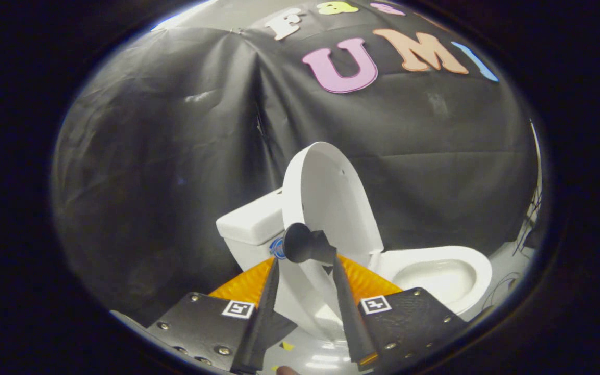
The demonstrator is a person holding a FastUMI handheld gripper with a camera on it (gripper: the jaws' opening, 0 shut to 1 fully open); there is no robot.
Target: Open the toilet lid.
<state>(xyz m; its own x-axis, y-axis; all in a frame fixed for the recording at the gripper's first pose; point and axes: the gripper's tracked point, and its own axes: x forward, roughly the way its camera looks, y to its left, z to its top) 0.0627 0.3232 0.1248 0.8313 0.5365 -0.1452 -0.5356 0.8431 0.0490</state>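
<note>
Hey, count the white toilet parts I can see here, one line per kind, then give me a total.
Raised lid, its edge between the fingers of the hand-held gripper: 1
Tank: 1
Bowl, beyond the fingers, uncovered: 1
Total: 3

A wall of black, wrinkled, slightly glossy cloth (pixel 175 135) is seen across the whole background, hung in broad folds, with a vertical crease running down near its middle. Soft light is caught on the folds as dull grey sheen. A strip of brighter, pale surface (pixel 185 14) is seen above the cloth's upper edge. A pale grey, glossy floor (pixel 505 268) is seen low down beside the cloth, and thin dark cables (pixel 526 229) are seen hanging there against it.
</note>
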